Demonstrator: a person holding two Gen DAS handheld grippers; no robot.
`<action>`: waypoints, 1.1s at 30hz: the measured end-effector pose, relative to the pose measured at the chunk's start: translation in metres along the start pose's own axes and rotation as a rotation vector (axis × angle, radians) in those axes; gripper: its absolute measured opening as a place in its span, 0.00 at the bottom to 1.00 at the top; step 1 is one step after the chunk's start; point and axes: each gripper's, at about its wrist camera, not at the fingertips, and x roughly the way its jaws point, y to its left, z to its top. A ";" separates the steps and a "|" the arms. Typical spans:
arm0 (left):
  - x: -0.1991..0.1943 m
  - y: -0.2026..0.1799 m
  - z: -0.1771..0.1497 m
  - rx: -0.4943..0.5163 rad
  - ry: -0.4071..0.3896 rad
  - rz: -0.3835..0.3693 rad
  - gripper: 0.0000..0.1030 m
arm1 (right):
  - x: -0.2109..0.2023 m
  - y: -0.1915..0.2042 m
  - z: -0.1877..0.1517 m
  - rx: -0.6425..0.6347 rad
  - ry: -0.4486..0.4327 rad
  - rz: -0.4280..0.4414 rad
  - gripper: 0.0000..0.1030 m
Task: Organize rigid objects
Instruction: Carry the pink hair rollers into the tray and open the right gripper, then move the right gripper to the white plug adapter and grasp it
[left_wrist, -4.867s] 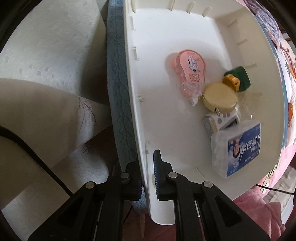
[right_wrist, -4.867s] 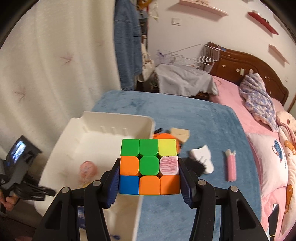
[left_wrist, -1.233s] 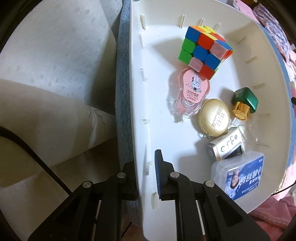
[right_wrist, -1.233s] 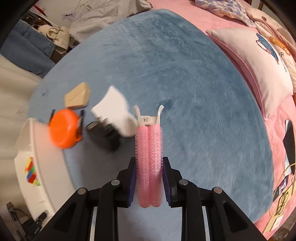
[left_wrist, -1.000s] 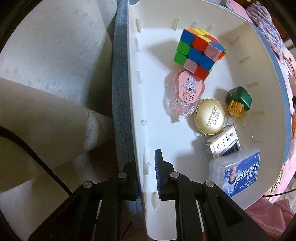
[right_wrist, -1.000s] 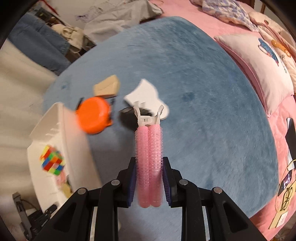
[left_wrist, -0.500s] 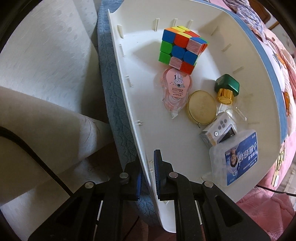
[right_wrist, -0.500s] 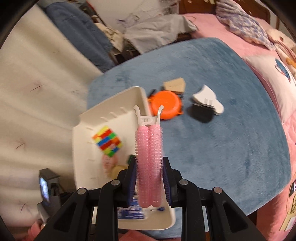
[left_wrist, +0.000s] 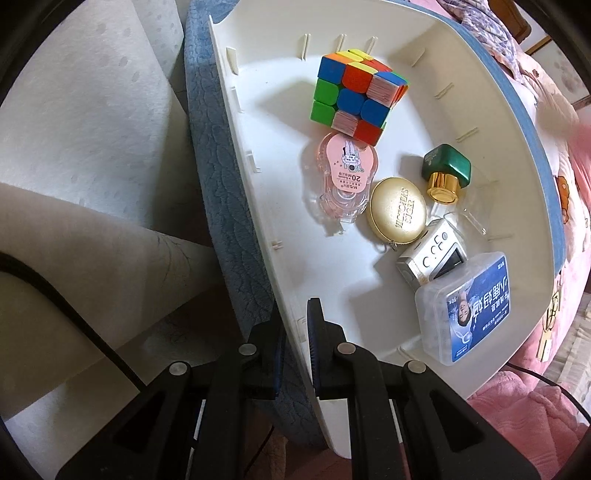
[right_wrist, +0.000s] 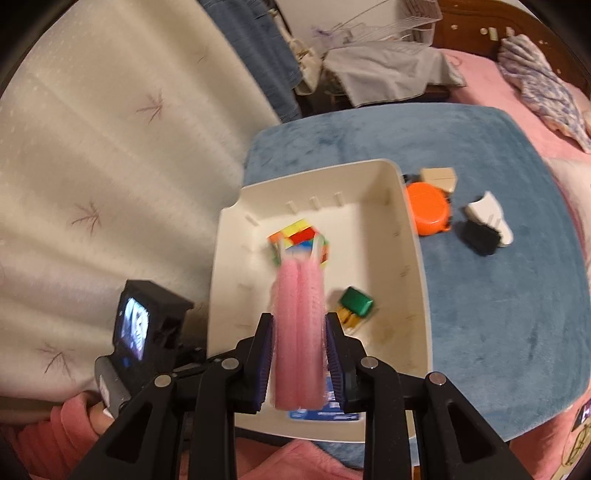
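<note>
My left gripper (left_wrist: 295, 332) is shut on the near left wall of the white bin (left_wrist: 258, 184). The bin holds a colour cube (left_wrist: 354, 96), a pink tape dispenser (left_wrist: 343, 177), a gold round case (left_wrist: 397, 210), a green-capped bottle (left_wrist: 447, 173), a silver device (left_wrist: 432, 262) and a clear box with a blue label (left_wrist: 469, 306). My right gripper (right_wrist: 299, 354) is shut on a pink hair roller clip (right_wrist: 299, 332) and holds it above the white bin (right_wrist: 413, 258), over the cube (right_wrist: 295, 236).
An orange round case (right_wrist: 428, 210), a tan block (right_wrist: 439, 177) and a white and black object (right_wrist: 487, 225) lie on the blue mat (right_wrist: 498, 302) right of the bin. A cream curtain (right_wrist: 110, 147) hangs left. Pink bedding (left_wrist: 535, 406) is near.
My right gripper has carried the pink roller clip from over the mat to above the bin. My left gripper keeps its hold on the bin wall; the bin has shifted a little.
</note>
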 end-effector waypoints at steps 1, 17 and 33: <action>0.000 0.001 0.000 -0.005 -0.001 -0.001 0.11 | 0.002 0.001 0.000 -0.001 0.013 0.010 0.28; 0.002 0.011 -0.001 -0.103 -0.013 0.015 0.11 | -0.002 -0.029 0.015 0.006 0.057 0.037 0.55; 0.007 0.010 0.001 -0.212 -0.001 0.096 0.11 | -0.010 -0.125 0.043 -0.020 0.059 -0.050 0.57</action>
